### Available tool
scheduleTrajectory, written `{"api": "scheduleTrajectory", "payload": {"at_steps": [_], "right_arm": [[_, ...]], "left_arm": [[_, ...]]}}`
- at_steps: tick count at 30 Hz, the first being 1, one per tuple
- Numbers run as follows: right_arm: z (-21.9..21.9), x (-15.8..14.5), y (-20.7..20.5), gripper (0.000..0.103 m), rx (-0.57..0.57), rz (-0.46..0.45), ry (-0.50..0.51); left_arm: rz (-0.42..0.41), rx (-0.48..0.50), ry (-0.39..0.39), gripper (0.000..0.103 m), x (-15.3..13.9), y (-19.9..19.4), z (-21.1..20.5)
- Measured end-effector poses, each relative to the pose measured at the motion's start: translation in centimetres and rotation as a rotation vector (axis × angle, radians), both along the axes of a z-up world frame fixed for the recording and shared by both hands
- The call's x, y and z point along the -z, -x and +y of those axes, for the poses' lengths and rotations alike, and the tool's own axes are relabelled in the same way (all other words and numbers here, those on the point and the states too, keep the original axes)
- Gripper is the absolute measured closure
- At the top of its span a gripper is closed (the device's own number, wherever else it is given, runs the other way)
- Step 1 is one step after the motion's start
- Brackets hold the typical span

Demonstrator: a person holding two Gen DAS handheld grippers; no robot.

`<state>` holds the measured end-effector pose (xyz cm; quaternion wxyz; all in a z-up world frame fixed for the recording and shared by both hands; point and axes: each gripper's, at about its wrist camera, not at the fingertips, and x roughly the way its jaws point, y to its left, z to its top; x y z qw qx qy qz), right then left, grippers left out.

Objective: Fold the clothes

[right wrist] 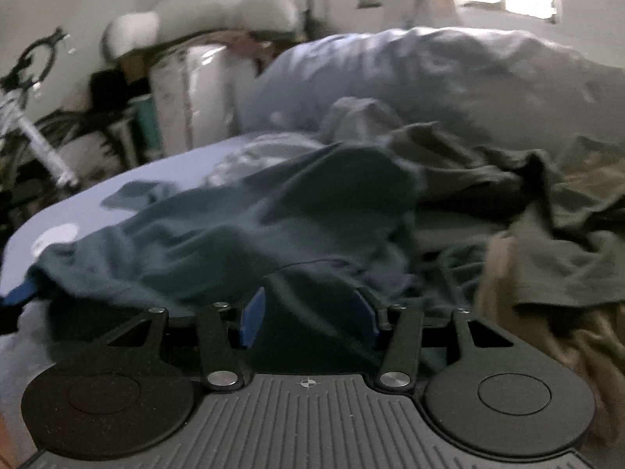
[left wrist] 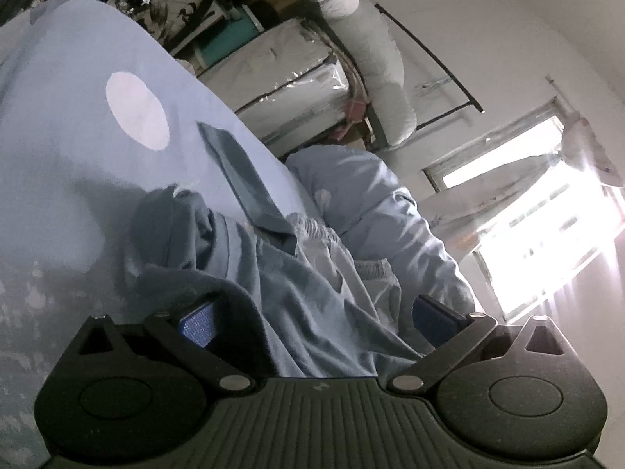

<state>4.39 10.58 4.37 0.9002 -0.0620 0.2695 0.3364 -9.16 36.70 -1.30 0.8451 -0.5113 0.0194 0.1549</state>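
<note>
Slate-blue cotton garment, crumpled and folded over itself, bunched between the blue-padded fingers of the left gripper; jaws spread wide, cloth lying across the gap and over the left pad, not pinched. Darker blue strip of the same garment stretched flat beyond it. Pale blue bed sheet with a large white dot underneath, tilted steeply in the left wrist view.

Same slate-blue garment draped in front of the right gripper, its hem touching and partly covering the blue pads. Jaws parted about halfway, fabric sagging into the gap; grip on the cloth cannot be told from this blurred view. Other gripper's blue pad poking out at the garment's far left edge.

Dark olive-grey garment heaped just to the right, touching the blue one; tan cloth below it at the right edge. Rumpled pale blue quilt piled behind the clothes. White elastic-waisted cloth peeping from under the blue garment.

Around the bed: white padded roll on plastic-wrapped white bundles, a bicycle against the wall, bright window washing out the far side.
</note>
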Motion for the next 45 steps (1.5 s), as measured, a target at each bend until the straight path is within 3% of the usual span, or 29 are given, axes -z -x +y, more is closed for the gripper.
{"api": "scheduleTrajectory", "payload": {"at_steps": [6, 14, 17, 23, 25, 26, 27, 31, 37, 42, 45], "right_arm": [[-0.3, 0.9, 1.7, 0.048, -0.079, -0.002, -0.005], [-0.8, 2.1, 3.9, 0.048, -0.183, -0.005, -0.011], [1.4, 1.8, 7.3, 0.048, -0.305, -0.056, 0.064], [4.1, 3.2, 9.7, 0.050, -0.436, -0.149, 0.204], [4.7, 3.3, 9.7, 0.063, -0.457, -0.169, 0.243], [5.0, 3.3, 9.5, 0.080, -0.459, -0.177, 0.260], [4.9, 3.0, 8.7, 0.092, -0.442, -0.158, 0.244], [3.3, 1.4, 4.4, 0.094, -0.335, 0.002, 0.073], [1.6, 0.0, 0.1, 0.095, -0.251, 0.184, -0.110], [1.2, 0.1, -0.3, 0.096, -0.260, 0.218, -0.145], [1.0, 0.2, -0.4, 0.096, -0.269, 0.232, -0.161]], "left_arm": [[0.027, 0.090, 0.004, 0.000, 0.3, -1.0, -1.6], [0.031, 0.083, 0.006, 0.000, 0.2, -0.3, -1.9], [0.010, 0.077, -0.003, 0.000, -0.2, -0.1, -1.9], [-0.052, 0.037, 0.015, 0.000, -0.4, 0.6, -1.6], [-0.063, 0.025, 0.017, 0.000, -0.4, 0.6, -1.5], [-0.060, 0.026, 0.019, 0.000, -0.4, 0.5, -1.5], [-0.055, 0.027, 0.020, 0.000, -0.4, 0.4, -1.5], [-0.040, 0.059, 0.036, 0.000, -0.2, -0.2, -1.6], [-0.047, 0.150, 0.159, 0.000, 1.1, -0.7, -2.2], [-0.072, 0.267, 0.216, 0.000, 1.8, -1.6, -4.0], [-0.084, 0.305, 0.323, 0.000, 3.0, -2.4, -4.6]]}}
